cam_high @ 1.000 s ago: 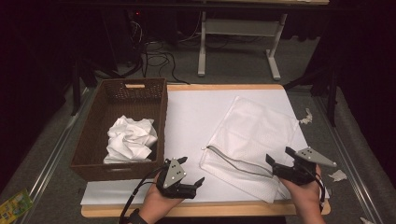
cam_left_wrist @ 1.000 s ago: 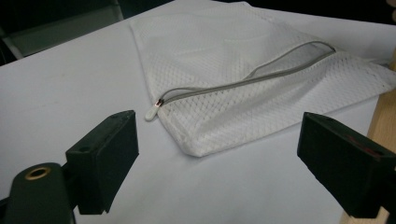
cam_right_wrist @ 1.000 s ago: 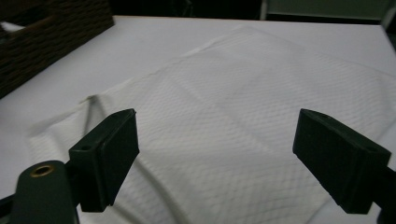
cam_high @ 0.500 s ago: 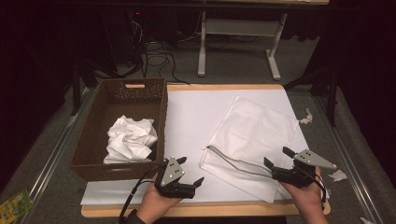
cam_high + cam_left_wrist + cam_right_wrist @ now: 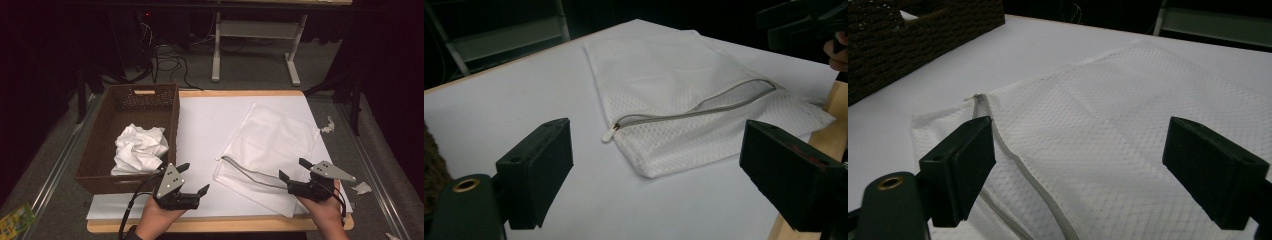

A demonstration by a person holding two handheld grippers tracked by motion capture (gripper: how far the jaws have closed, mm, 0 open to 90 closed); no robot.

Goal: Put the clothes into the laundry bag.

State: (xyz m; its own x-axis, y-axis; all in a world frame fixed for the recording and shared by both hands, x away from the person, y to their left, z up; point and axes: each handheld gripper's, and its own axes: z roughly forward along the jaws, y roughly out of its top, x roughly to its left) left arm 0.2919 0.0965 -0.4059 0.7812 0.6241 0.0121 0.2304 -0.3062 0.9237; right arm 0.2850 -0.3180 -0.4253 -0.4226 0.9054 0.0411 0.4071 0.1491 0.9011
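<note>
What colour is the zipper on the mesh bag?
Grey, on the white mesh bag; the zipper shows best in the left gripper view.

White mesh bag (image 5: 272, 147) with grey zipper (image 5: 248, 172); brown woven basket (image 5: 107, 142); white table cover (image 5: 205, 125).

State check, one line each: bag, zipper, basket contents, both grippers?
Mesh laundry bag: flat on the white table cover, empty-looking.
Zipper: closed, pull at the end toward the basket.
Wicker basket: upright, holding crumpled white cloth.
Left gripper: open, holding nothing.
Right gripper: open, over the bag's near edge.
</note>
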